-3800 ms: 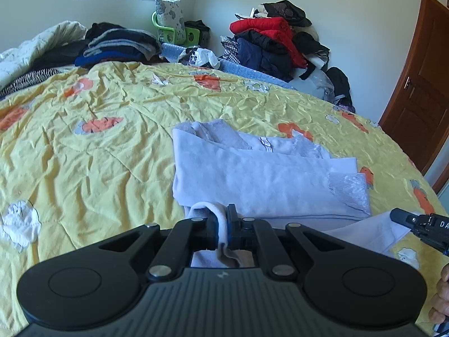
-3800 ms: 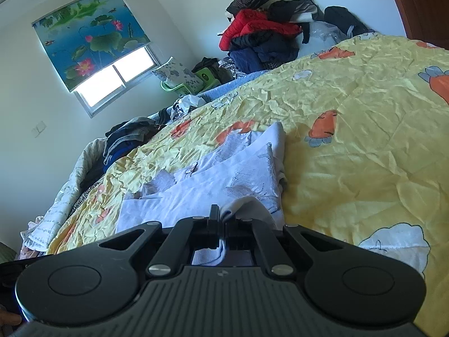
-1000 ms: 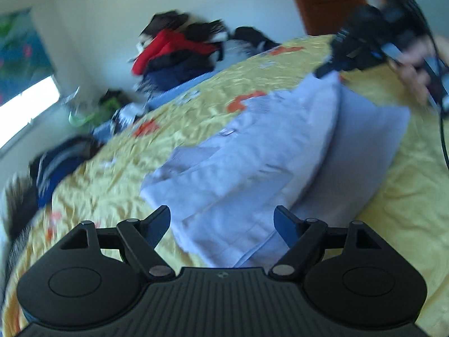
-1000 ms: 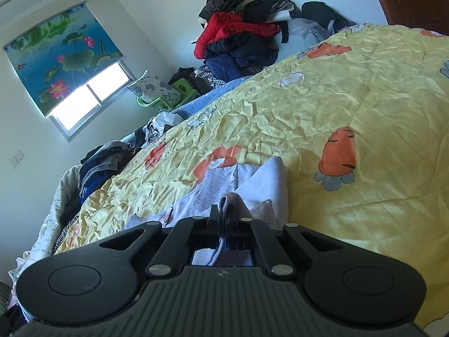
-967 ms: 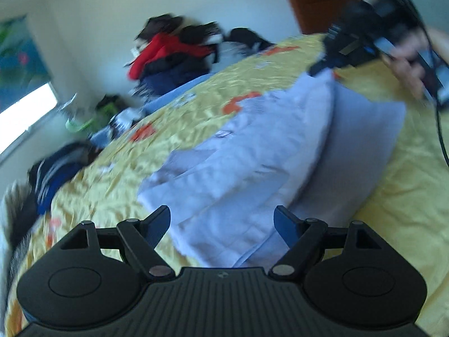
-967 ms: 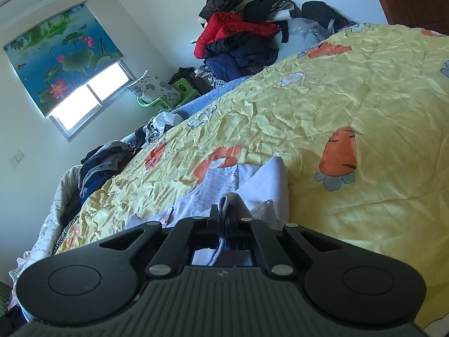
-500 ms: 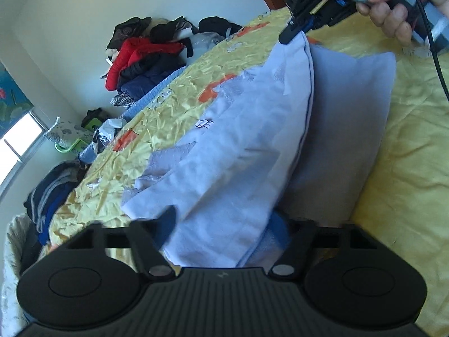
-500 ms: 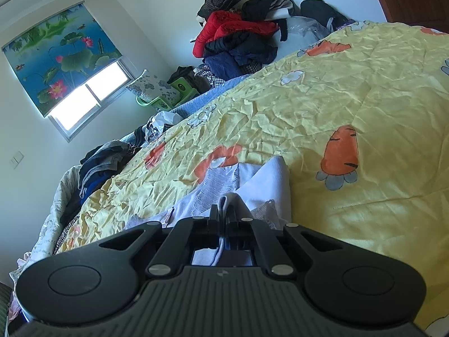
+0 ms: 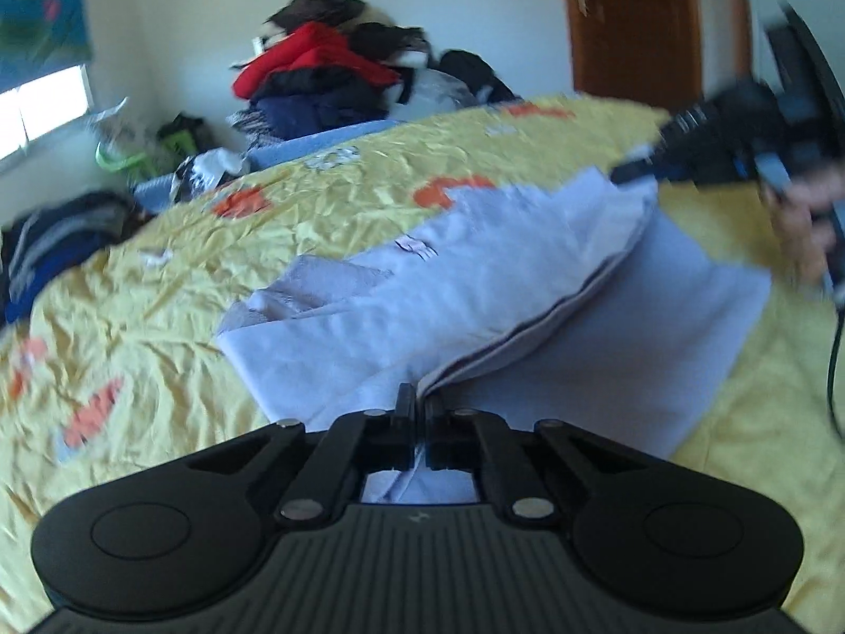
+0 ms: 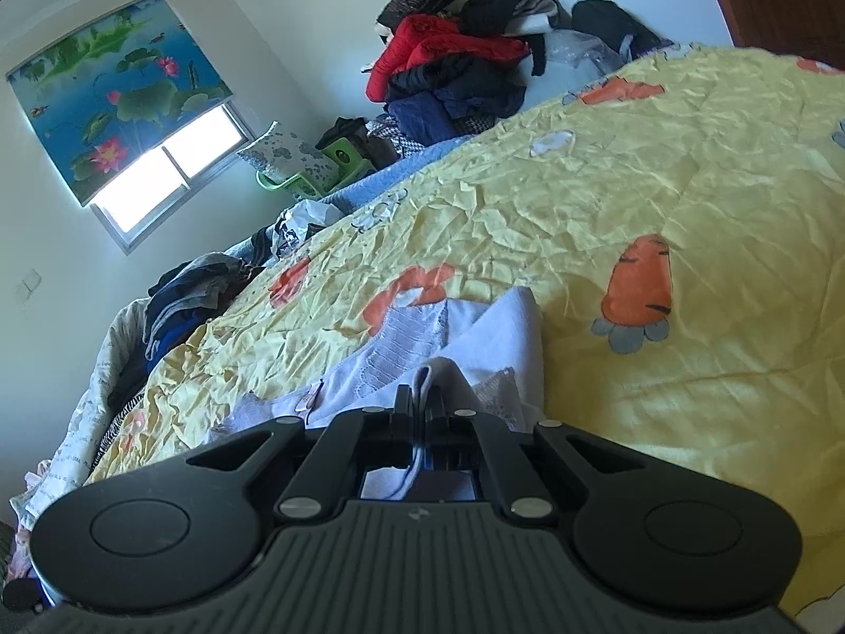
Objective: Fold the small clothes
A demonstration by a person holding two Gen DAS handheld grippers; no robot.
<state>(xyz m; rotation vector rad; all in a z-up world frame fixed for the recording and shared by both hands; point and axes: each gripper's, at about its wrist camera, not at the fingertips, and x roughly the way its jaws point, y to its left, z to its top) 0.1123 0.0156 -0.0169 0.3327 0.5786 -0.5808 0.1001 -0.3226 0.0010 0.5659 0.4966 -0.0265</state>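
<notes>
A pale lilac garment (image 9: 422, 311) lies partly folded on the yellow carrot-print bedspread (image 9: 158, 285). My left gripper (image 9: 421, 401) is shut on the near edge of the garment's upper layer. My right gripper (image 10: 421, 396) is shut on the garment's (image 10: 491, 327) far corner; it also shows in the left wrist view (image 9: 634, 171), holding that corner a little above the bed. Between the two grips the upper layer is lifted off the lower layer (image 9: 660, 327).
A pile of red and dark clothes (image 9: 327, 74) is heaped at the far end of the bed. More dark clothes (image 10: 190, 290) lie along the left side under the window (image 10: 174, 169). A brown door (image 9: 634, 21) stands at the right.
My left gripper, open a second ago, moved onto the garment's near edge and closed on it. The right gripper kept its hold on the far corner and barely moved.
</notes>
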